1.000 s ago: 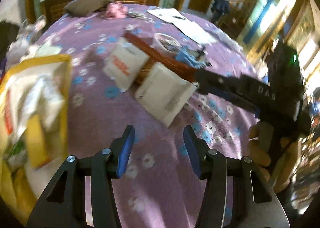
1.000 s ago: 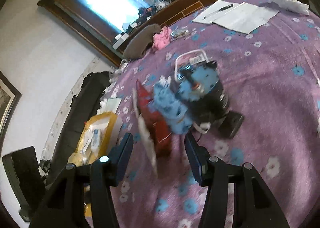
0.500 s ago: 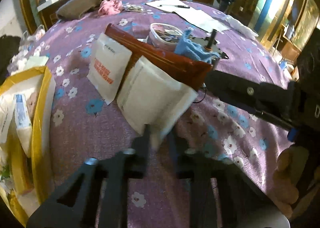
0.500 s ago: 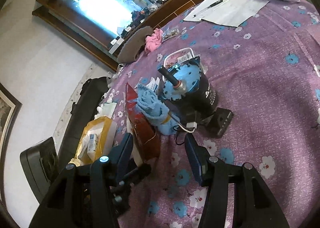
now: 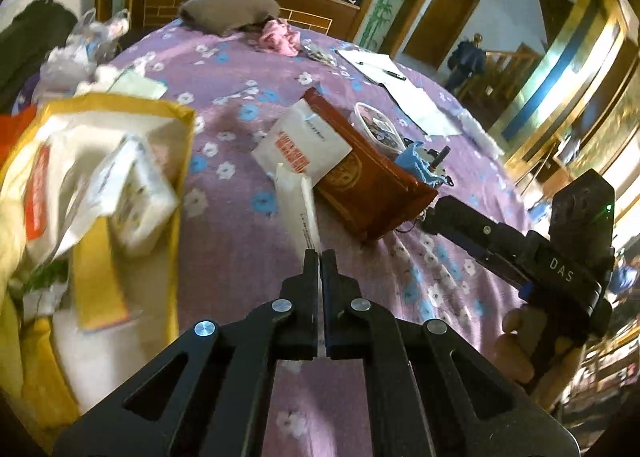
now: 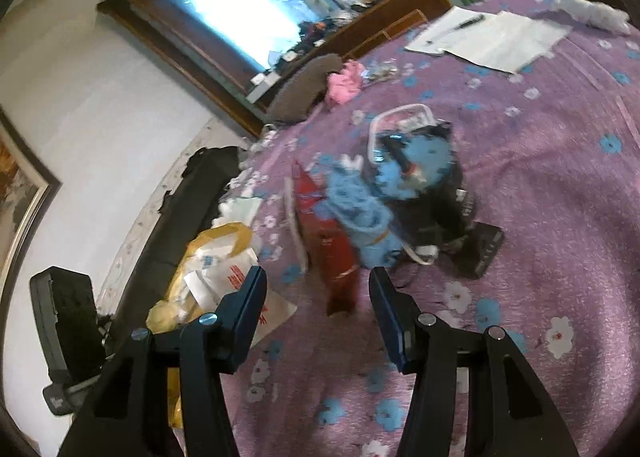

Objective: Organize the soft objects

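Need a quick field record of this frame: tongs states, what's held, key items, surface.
left tongs: shut on white packet, held edge-on and lifted
right tongs: open, holding nothing, pointed at the red pouch
second white packet: leaning on the red pouch
yellow bag: open, on the left, with white packets inside
blue cloth: piled beside the red pouch, against a black device
surface: purple floral cloth
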Action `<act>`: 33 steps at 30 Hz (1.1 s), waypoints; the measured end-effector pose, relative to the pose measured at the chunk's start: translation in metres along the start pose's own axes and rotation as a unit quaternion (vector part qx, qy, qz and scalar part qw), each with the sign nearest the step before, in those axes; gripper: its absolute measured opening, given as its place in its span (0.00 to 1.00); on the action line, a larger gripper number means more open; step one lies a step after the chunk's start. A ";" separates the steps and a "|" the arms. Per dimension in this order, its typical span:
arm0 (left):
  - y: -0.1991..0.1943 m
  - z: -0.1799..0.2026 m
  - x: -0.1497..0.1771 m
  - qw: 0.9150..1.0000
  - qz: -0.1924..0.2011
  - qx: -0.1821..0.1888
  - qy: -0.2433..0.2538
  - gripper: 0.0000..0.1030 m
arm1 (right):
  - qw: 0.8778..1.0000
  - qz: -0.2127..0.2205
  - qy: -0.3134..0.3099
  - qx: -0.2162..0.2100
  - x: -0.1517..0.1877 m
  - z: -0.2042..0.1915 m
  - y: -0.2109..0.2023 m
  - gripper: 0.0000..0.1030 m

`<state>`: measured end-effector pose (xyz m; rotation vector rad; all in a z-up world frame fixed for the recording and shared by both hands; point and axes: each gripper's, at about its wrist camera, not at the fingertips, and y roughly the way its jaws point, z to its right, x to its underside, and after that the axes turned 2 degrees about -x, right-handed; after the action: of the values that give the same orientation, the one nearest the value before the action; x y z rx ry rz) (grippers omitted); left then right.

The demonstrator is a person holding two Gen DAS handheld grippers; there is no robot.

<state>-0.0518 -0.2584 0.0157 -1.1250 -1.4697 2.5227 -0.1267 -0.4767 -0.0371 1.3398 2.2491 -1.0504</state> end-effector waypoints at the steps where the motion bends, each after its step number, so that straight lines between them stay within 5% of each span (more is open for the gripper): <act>1: -0.004 -0.004 0.003 1.000 -0.003 0.005 -0.006 0.01 | 1.000 -0.006 -0.005 -0.001 -0.001 -0.005 0.003 0.51; 4: -0.012 -0.016 0.009 1.000 -0.010 0.019 -0.020 0.01 | 0.999 -0.041 -0.021 0.002 -0.009 -0.028 0.015 0.51; 11: -0.019 -0.035 0.018 0.998 -0.014 0.035 -0.041 0.01 | 0.992 -0.088 -0.037 0.081 -0.029 -0.050 0.077 0.51; 16: -0.020 -0.046 0.017 0.998 -0.018 0.043 -0.045 0.01 | 0.976 -0.085 -0.123 0.157 -0.045 -0.080 0.110 0.52; 21: -0.023 -0.055 0.016 0.996 -0.016 0.067 -0.050 0.01 | 0.961 -0.120 -0.135 0.210 -0.059 -0.065 0.148 0.52; 28: -0.028 -0.056 0.018 0.997 -0.022 0.069 -0.021 0.01 | 0.955 -0.162 -0.158 0.192 -0.047 -0.071 0.170 0.53; 33: -0.033 -0.055 0.020 0.997 -0.020 0.070 -0.011 0.01 | 0.934 -0.191 -0.221 0.207 -0.027 -0.087 0.188 0.64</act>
<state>-0.0457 -0.1916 0.0132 -1.0393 -1.2832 2.5727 0.0562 -0.3751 -0.0428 0.6847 2.0426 -1.8334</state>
